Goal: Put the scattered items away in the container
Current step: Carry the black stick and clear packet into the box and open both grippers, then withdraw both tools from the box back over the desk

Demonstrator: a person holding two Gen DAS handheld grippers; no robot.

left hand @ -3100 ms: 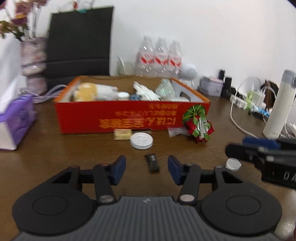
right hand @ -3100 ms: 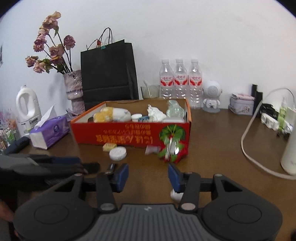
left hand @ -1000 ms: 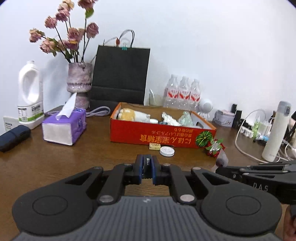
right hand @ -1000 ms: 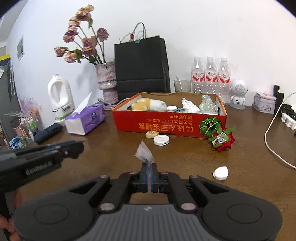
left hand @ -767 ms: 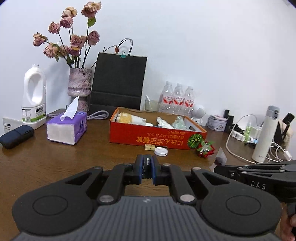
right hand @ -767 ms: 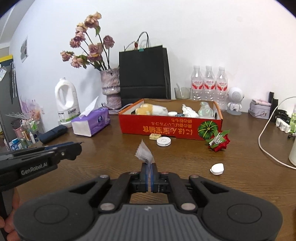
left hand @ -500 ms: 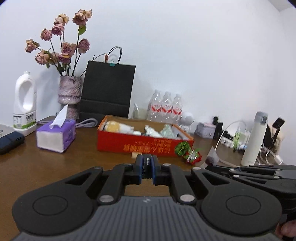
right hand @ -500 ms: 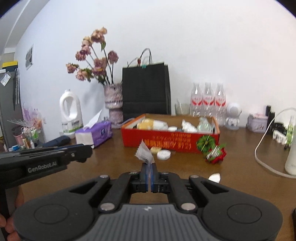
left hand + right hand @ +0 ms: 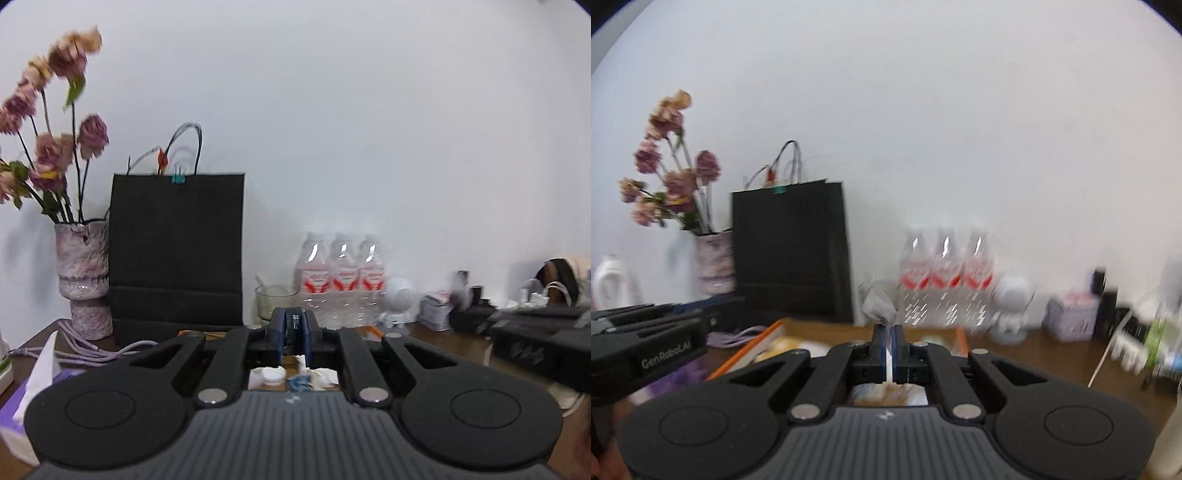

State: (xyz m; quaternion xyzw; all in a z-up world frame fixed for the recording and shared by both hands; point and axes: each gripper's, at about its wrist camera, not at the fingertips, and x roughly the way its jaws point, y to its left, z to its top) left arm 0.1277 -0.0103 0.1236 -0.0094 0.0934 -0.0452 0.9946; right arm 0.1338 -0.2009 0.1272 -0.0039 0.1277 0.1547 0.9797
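Black paper bag point(image 9: 177, 251) stands against the wall behind the red box point(image 9: 746, 354), flanked by a vase of dried flowers point(image 9: 83, 280) on its left and three water bottles point(image 9: 341, 280) on its right. Both gripper bodies block most of the box; only its orange rim and some white and blue contents point(image 9: 299, 378) show. Left gripper point(image 9: 294, 326) is clamped on a small black item point(image 9: 294, 328) and right gripper point(image 9: 888, 341) pinches a clear plastic wrapper point(image 9: 879, 304), both above the box.
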